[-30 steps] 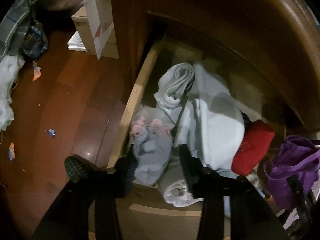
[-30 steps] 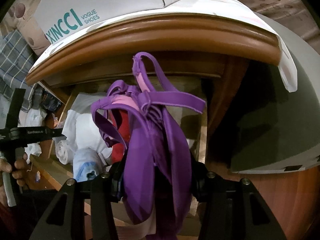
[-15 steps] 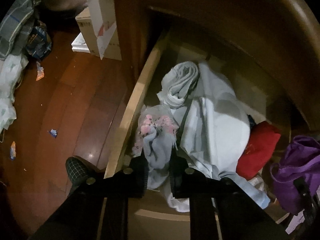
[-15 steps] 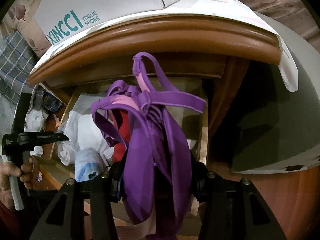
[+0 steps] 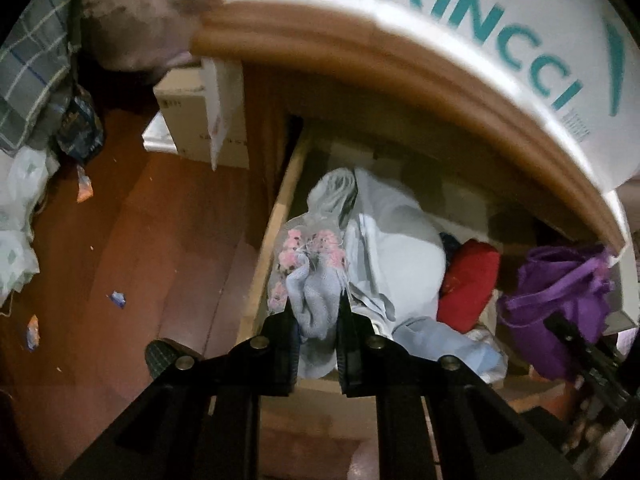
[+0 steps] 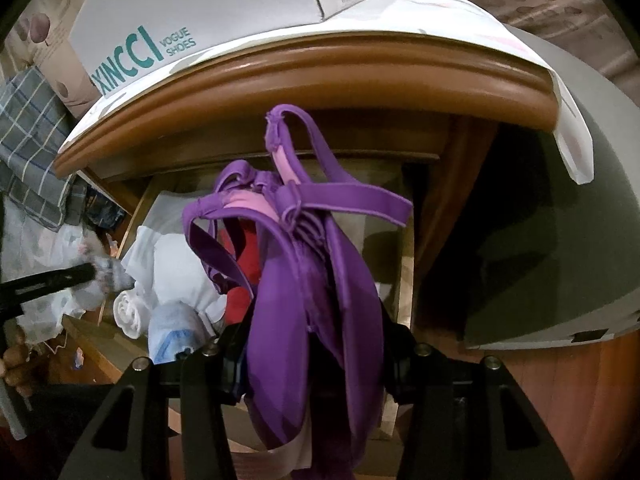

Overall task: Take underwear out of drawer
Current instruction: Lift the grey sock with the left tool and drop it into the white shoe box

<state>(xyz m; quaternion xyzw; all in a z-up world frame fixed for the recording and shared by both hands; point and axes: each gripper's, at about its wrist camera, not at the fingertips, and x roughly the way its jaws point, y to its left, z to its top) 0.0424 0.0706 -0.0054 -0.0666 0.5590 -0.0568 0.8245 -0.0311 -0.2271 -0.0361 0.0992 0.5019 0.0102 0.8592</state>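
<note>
My left gripper [image 5: 316, 316] is shut on a pale blue underwear piece with pink lace flowers [image 5: 314, 276], lifted above the open wooden drawer [image 5: 276, 220]. In the right wrist view that garment [image 6: 102, 276] hangs blurred from the left gripper's tip at the left edge. My right gripper [image 6: 314, 344] is shut on a purple bra [image 6: 316, 280], whose straps stick up in front of the cabinet. The same bra [image 5: 560, 300] shows at the right of the left wrist view. White and light blue folded clothes [image 5: 396, 256] and a red garment [image 5: 470, 284] lie in the drawer.
A white shoe box [image 6: 208, 12] sits on the wooden cabinet top [image 6: 320, 68] above the drawer. Cardboard boxes [image 5: 200, 120] stand on the wood floor [image 5: 132, 240] to the left, with scraps and plastic bags [image 5: 16, 208]. A grey surface [image 6: 560, 240] lies to the right.
The left gripper closed on the pale blue lace garment and then rose with it out of the drawer. The right gripper with the purple bra stayed still.
</note>
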